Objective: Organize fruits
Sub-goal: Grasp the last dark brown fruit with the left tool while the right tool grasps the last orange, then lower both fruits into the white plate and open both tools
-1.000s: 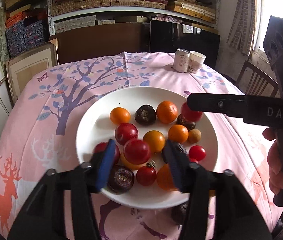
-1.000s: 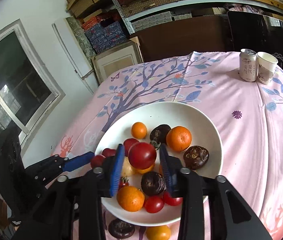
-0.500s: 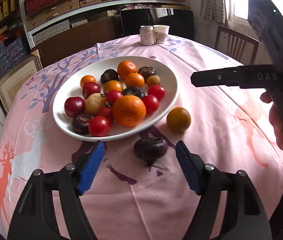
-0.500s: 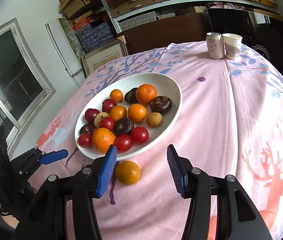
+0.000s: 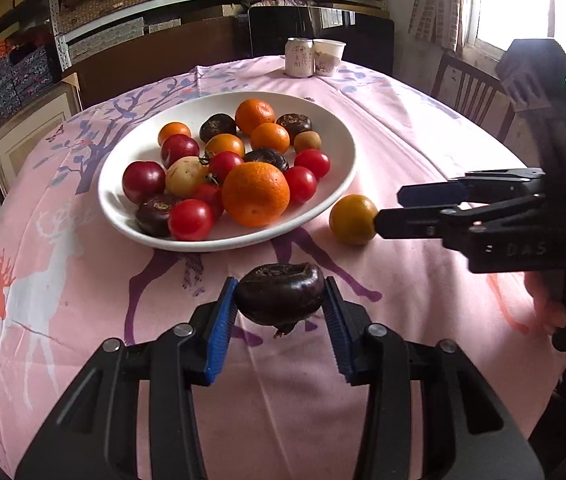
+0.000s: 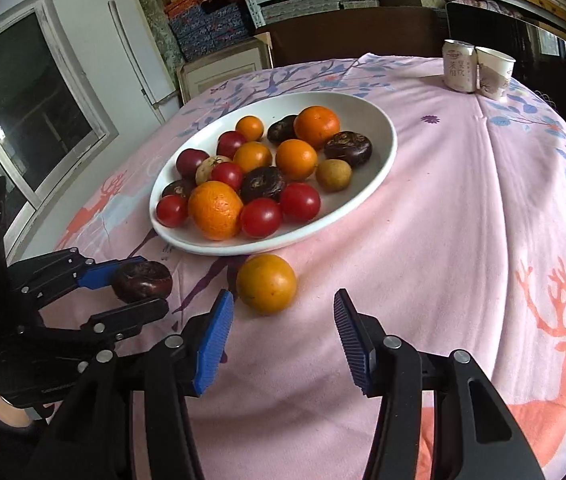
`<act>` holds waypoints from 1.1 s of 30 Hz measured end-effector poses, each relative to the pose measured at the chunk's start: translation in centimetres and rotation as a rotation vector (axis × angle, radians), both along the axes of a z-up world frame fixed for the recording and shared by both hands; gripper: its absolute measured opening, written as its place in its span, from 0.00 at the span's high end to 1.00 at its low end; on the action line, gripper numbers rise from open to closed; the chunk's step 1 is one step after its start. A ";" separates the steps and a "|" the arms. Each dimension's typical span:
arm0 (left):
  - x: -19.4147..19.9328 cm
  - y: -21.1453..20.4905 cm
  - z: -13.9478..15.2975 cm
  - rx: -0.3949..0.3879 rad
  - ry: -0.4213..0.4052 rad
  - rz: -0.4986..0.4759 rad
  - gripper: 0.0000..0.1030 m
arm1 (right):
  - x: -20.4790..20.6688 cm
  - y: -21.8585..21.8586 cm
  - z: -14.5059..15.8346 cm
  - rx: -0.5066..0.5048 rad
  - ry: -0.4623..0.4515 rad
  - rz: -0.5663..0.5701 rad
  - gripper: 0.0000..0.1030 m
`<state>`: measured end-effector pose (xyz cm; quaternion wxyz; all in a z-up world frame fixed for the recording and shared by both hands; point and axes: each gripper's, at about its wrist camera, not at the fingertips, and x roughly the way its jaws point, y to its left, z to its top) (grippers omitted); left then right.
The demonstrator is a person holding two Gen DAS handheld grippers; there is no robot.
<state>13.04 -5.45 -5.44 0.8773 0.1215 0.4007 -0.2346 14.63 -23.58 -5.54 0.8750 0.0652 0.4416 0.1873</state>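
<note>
A white plate (image 5: 135, 144) (image 6: 383, 152) on the pink tablecloth holds several oranges, red tomatoes and dark purple fruits. In front of it, a dark purple fruit (image 5: 279, 294) (image 6: 143, 282) lies on the cloth between the blue pads of my left gripper (image 5: 279, 283) (image 6: 151, 284). The jaws are closing and both pads touch its sides. A yellow-orange fruit (image 5: 353, 219) (image 6: 266, 283) lies loose beside the plate. My right gripper (image 6: 281, 295) (image 5: 390, 209) is open, with this fruit just ahead of its fingertips and nearer its left pad.
A drink can (image 5: 298, 57) (image 6: 459, 66) and a paper cup (image 5: 329, 56) (image 6: 495, 72) stand at the table's far side. A wooden chair (image 5: 471, 92) stands at the right. Shelves with boxes line the back wall. A person's hand (image 5: 547, 300) holds the right gripper.
Both grippers drew back from over the plate and sank toward the cloth in front of it. The left jaws closed in on the dark purple fruit. The right gripper neared the yellow-orange fruit.
</note>
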 end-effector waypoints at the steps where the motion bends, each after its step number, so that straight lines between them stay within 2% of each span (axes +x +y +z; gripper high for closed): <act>1: -0.3 0.3 0.2 -0.001 -0.002 0.003 0.59 | 0.3 0.6 -0.2 -0.010 0.000 0.005 0.49; 3: -0.8 1.0 0.5 0.003 -0.003 0.012 0.59 | 1.2 1.7 -0.7 -0.027 0.017 0.015 0.49; 5: -1.0 1.6 0.6 0.006 -0.004 0.025 0.59 | 2.0 2.7 -1.5 -0.048 0.051 0.027 0.64; 10: -1.4 3.2 1.0 -0.028 -0.008 0.053 0.59 | 1.0 2.9 -1.1 -0.029 0.063 0.027 0.64; 14: -1.0 4.0 2.6 -0.073 -0.050 0.064 0.59 | -0.4 1.6 1.0 0.034 0.013 0.027 0.64; 20: 5.4 3.5 5.2 -0.121 -0.082 0.120 0.59 | 4.2 0.0 5.3 0.111 -0.028 -0.033 0.64; 22: 8.5 3.0 5.2 -0.124 -0.058 0.148 0.59 | 6.7 0.6 6.1 0.118 -0.029 -0.046 0.64; 24: 10.8 2.3 4.8 -0.089 -0.048 0.182 0.48 | 9.0 1.4 6.5 0.113 -0.025 -0.063 0.64; 26: 12.2 2.2 4.5 -0.090 -0.030 0.220 0.28 | 11.0 1.6 6.2 0.125 0.002 -0.099 0.63; 28: 12.4 2.6 4.5 -0.103 -0.020 0.242 0.21 | 11.5 1.2 6.1 0.141 0.007 -0.133 0.56; 29: 12.0 2.8 4.5 -0.110 -0.018 0.245 0.13 | 11.1 0.9 6.1 0.152 0.001 -0.143 0.53; 31: 10.7 3.3 4.3 -0.105 -0.022 0.246 0.06 | 9.6 0.4 6.0 0.143 -0.014 -0.139 0.47; 33: 9.0 3.8 3.6 -0.091 -0.003 0.249 0.06 | 7.2 -0.2 5.9 0.123 -0.043 -0.147 0.32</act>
